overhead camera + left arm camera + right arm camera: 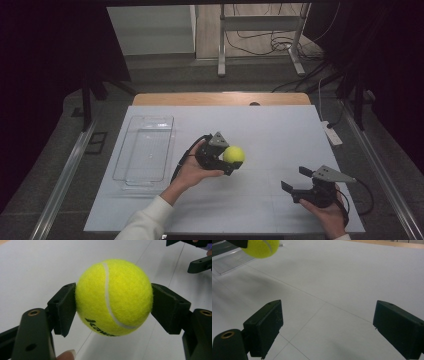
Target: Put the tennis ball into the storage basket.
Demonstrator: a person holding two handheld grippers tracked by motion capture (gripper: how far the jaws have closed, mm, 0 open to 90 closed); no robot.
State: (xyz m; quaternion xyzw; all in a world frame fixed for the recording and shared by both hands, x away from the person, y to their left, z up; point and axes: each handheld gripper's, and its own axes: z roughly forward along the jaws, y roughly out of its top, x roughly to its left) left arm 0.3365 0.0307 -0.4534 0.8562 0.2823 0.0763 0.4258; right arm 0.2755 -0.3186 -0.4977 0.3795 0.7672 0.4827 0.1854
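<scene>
I take the clear tray (144, 150) as my landmark; it lies flat and empty at the left of the white counter (280, 140), long axis running away from me, rim all the way round. Just right of the tray, my left claw (231, 161) grips the tennis ball (234, 154), and in the left gripper view the two pads press on opposite sides of the ball (114, 297) with the ball lifted off the counter. The claw points away from the tray, so the ball sits on the far side of the hand from it. I judge the coming move to be a carry leftward over the tray's near long wall, then a release inside; the ball has no long axis, so the approach angle matters little, only clearing the rim. The left hand is plainly the nearer one. Between ball and tray the counter is bare. Far to the right of the tray, my right claw (295, 182) stands wide open, holding nothing, well apart from the ball and out of the path.
</scene>
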